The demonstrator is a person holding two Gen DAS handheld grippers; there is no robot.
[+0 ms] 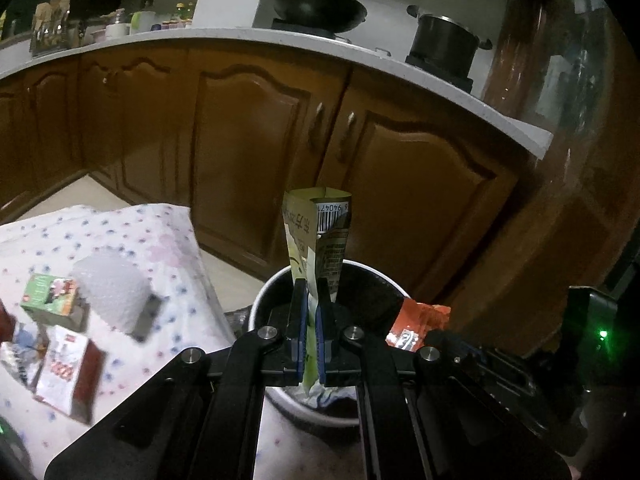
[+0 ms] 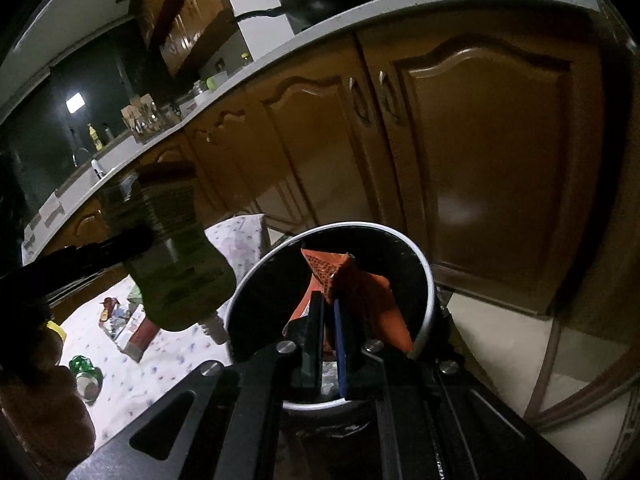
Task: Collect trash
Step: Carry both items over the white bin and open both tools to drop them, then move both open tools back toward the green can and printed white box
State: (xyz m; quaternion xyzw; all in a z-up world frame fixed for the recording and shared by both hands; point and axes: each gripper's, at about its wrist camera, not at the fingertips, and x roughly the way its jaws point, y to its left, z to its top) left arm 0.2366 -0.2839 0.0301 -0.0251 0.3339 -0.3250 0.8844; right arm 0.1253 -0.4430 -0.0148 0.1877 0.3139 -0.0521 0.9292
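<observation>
Brown wooden cabinets (image 1: 248, 140) fill the space well beyond both sets of fingers, under a pale counter carrying a black wok (image 1: 316, 6) and a dark pot (image 1: 444, 42). To the left of the left gripper (image 1: 312, 296) lies a surface (image 1: 176, 240) covered in a white dotted cloth, with a white foam block (image 1: 112, 292), a small green carton (image 1: 50, 294) and a red-and-white box (image 1: 68, 372) spread on it, well apart from the fingers. Directly beneath and ahead of both grippers stands the round trash bin (image 1: 372, 270), dark inside with a pale rim. The left fingers are closed narrow on a yellow-green wrapper (image 1: 320, 236), which stands upright between them, its barcode end above the fingertips and over the bin's mouth. The right gripper (image 2: 328, 304) has its fingers pinched narrow on an orange wrapper (image 2: 368, 296), crumpled and pointing up, held over the bin opening (image 2: 424, 272). In the right wrist view the green wrapper shows blurred to the left of the fingers.
</observation>
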